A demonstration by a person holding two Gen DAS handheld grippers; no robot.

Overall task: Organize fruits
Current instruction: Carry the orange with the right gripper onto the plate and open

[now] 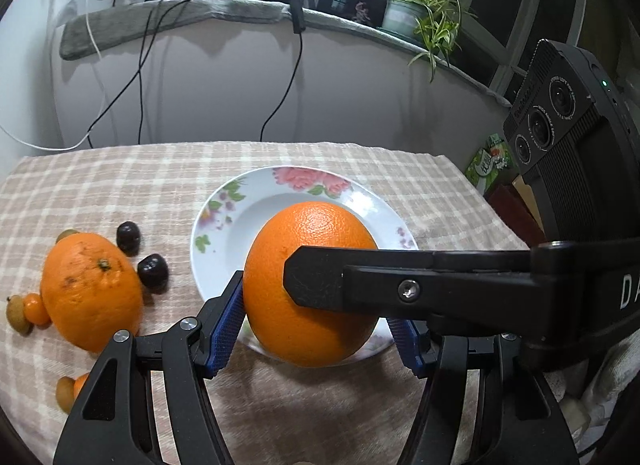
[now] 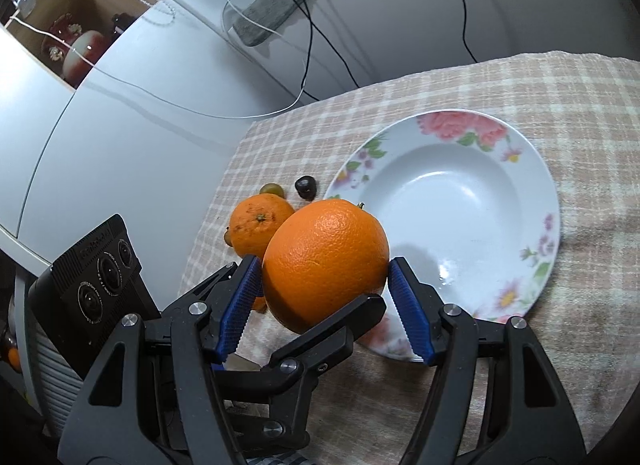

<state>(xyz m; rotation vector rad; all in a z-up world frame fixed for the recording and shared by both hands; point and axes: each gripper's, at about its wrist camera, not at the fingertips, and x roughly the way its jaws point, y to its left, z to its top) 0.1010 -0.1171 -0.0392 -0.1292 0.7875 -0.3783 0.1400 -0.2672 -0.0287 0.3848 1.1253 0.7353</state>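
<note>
With both the left hand-held gripper (image 1: 316, 325) and right hand-held gripper (image 2: 324, 305) clamped on the large round orange (image 2: 326, 261) above the white floral plate's (image 2: 536, 169) near rim, centre it over the bowl before letting go together.

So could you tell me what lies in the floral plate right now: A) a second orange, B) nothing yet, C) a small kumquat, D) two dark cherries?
B: in the right wrist view the plate shows a bare white bowl, while the big orange is held above its near rim.
</note>
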